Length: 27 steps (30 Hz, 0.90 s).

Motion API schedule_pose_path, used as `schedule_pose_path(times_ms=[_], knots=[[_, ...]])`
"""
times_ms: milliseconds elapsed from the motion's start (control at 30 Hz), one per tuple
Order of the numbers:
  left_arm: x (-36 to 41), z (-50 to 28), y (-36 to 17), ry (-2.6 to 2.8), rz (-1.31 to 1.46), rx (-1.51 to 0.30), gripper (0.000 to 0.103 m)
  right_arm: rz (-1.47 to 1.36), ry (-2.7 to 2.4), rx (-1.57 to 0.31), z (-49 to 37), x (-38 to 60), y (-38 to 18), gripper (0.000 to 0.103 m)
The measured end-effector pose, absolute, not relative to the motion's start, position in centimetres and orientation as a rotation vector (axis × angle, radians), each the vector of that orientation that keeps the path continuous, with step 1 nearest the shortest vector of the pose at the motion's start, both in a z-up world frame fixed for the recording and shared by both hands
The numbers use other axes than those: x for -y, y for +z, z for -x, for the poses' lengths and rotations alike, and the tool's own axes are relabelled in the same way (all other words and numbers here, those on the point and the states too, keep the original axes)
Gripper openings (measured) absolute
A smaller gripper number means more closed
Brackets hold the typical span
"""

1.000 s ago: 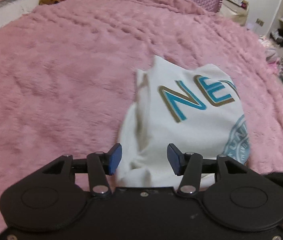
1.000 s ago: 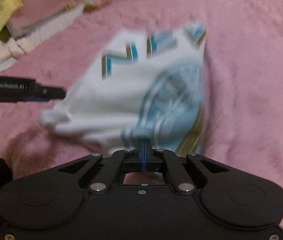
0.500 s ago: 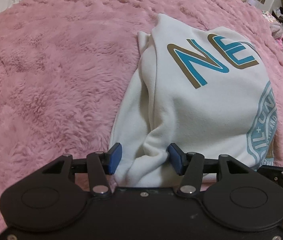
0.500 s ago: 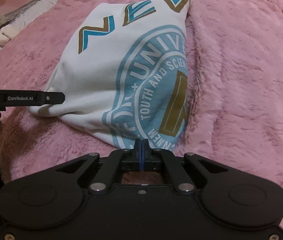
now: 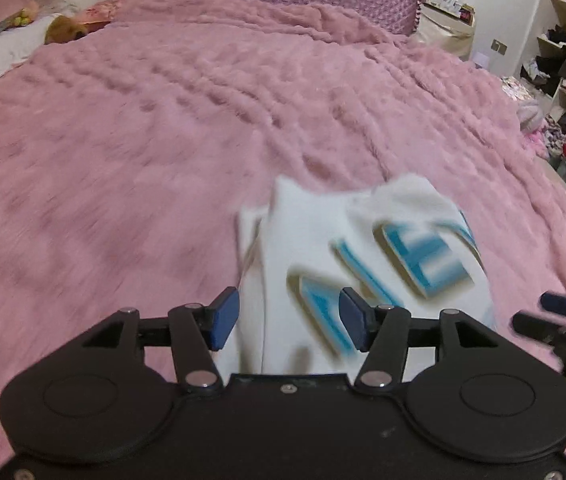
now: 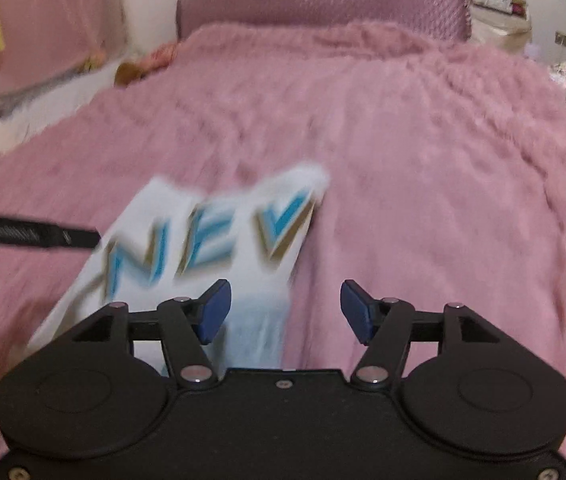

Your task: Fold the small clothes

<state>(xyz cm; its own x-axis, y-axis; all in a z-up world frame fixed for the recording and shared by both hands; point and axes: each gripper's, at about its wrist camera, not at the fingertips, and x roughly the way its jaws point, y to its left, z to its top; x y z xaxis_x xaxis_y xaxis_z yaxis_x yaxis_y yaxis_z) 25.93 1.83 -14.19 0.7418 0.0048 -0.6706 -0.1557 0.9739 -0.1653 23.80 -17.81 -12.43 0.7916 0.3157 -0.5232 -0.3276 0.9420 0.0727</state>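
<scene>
while both grippers gape, the folded sweatshirt (image 5: 363,248) lies on the blanket (image 5: 123,160).

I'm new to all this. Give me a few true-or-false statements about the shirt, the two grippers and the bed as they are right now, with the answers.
1. The shirt is white with blue lettering. True.
2. The right gripper is clamped shut on the shirt. False: its jaws stand wide apart, and the shirt's edge lies between them, nearer the left finger.
3. The blanket is green. False: it is fluffy pink.
4. The left gripper is open, with the shirt showing between its fingers. True.
5. The shirt hangs on a hanger. False: it lies on the blanket.
</scene>
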Motion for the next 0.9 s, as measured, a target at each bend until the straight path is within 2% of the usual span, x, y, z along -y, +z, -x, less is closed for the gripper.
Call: schedule_pose_path(times_ms=[167,200,233,267,300,333,367,400,500,600,733,800,833,900], knots=[[-2.9,-32.8,-17.4,0.045,0.279,-0.793,0.057,-0.058,0.394,-0.58,-29.8,17.1,-14.1,0.058],[-2.8,-33.2,-18.0,0.049,0.272,-0.79,0.059,-0.065,0.4,-0.593,-30.7,16.8,-14.8,0.054],[-2.6,-33.3,-18.5,0.052,0.252,-0.772,0.054,-0.069,0.413,-0.599,-31.3,16.5,-15.5,0.026],[-2.3,-33.2,-18.9,0.047,0.224,-0.75,0.051,-0.077,0.42,-0.604,-31.5,16.2,-16.2,0.018],[-2.0,-33.0,-19.1,0.047,0.198,-0.736,0.041,-0.075,0.398,-0.586,-31.3,15.8,-16.5,0.015],[-1.7,-32.7,-18.9,0.052,0.176,-0.712,0.027,-0.075,0.382,-0.552,-30.7,15.8,-16.5,0.013],[-1.6,-32.4,-18.5,0.058,0.164,-0.685,0.024,-0.066,0.368,-0.524,-30.1,15.6,-16.4,0.012],[-1.4,-32.1,-17.8,0.062,0.146,-0.644,0.019,-0.054,0.348,-0.497,-29.6,15.3,-16.2,0.012],[-0.5,-32.0,-16.8,0.084,0.05,-0.568,0.013,-0.028,0.315,-0.472,-29.7,14.9,-16.1,0.011],[-0.4,-33.4,-18.5,0.102,0.015,-0.608,0.014,-0.009,0.283,-0.517,-31.7,14.7,-17.7,0.013],[0.2,-34.4,-22.4,0.148,-0.064,-0.614,0.024,-0.05,0.245,-0.559,-33.3,14.8,-20.3,0.023],[0.8,-33.9,-22.4,0.17,-0.107,-0.587,0.027,-0.053,0.224,-0.554,-32.9,15.1,-19.6,0.037],[1.1,-33.8,-22.1,0.181,-0.123,-0.576,0.032,-0.068,0.223,-0.552,-32.5,15.4,-19.0,0.039],[0.9,-33.0,-20.4,0.192,-0.114,-0.577,0.037,-0.113,0.25,-0.538,-31.3,16.3,-17.0,0.037]])
